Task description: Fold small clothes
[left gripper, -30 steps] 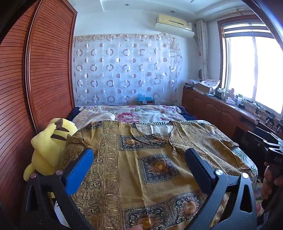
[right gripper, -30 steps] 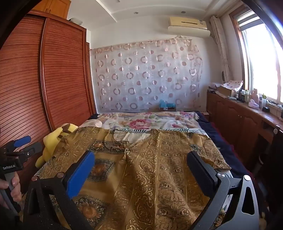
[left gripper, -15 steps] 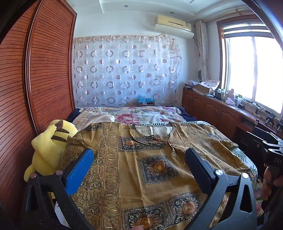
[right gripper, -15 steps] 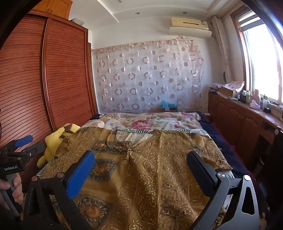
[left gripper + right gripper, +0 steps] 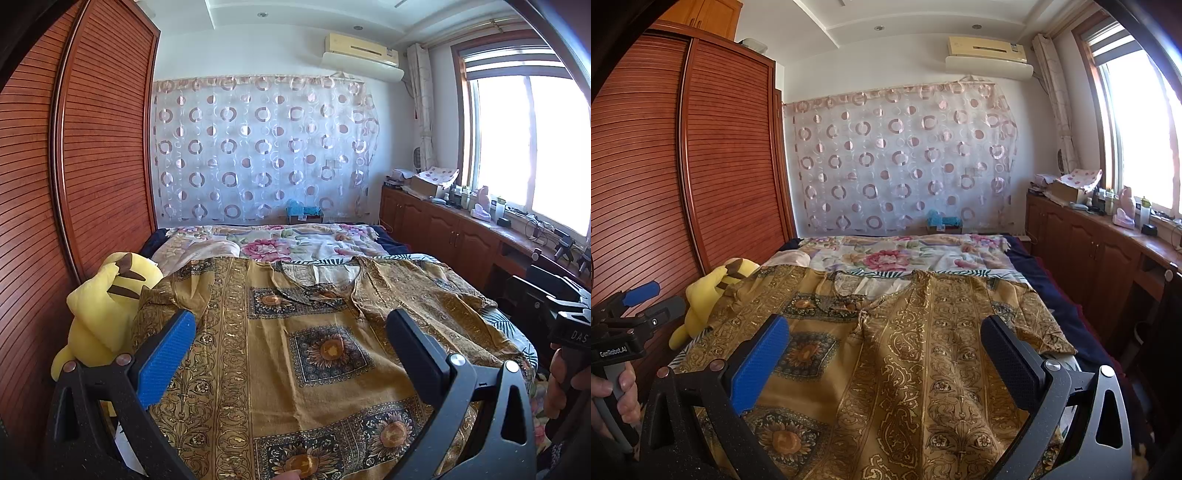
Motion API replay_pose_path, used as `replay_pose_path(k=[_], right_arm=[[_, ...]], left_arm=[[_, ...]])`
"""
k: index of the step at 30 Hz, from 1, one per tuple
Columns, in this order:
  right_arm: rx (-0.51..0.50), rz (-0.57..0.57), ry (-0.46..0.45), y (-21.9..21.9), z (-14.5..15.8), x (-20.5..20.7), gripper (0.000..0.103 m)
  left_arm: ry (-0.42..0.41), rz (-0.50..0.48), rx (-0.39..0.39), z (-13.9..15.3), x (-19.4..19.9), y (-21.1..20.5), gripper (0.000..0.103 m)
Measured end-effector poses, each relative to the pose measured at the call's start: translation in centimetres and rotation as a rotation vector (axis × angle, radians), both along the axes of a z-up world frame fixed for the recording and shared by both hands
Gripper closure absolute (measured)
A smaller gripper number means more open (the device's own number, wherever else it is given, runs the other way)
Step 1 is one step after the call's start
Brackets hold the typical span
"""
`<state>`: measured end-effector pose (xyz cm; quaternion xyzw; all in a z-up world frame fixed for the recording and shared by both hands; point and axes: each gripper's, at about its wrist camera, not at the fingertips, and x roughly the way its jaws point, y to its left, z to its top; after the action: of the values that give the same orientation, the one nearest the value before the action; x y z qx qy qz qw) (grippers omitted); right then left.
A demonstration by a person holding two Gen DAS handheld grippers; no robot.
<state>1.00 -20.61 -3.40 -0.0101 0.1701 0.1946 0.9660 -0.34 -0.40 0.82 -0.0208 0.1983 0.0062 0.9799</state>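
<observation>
We see a golden-brown patterned garment [image 5: 325, 354] spread flat across the near part of the bed [image 5: 1071, 314], neckline toward the far end, printed with sunflower squares and scrolling borders; its right half lies folded or turned so that a plainer scrollwork side shows. Our left gripper [image 5: 291, 343] and right gripper [image 5: 886, 347] both hang above it with jaws spread wide, holding nothing. A yellow plush toy [image 5: 107, 302] sits touching the garment's left edge.
</observation>
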Motion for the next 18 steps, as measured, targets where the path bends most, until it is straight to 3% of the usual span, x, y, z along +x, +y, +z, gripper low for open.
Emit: replay_pose_path(k=[18], right_arm=[[0.006,0.005,-0.002,-0.5,0.2,-0.3,0.0]], left_arm=[[-0.016,-0.006,0.006,2.2,-0.9,-0.6,0.0]])
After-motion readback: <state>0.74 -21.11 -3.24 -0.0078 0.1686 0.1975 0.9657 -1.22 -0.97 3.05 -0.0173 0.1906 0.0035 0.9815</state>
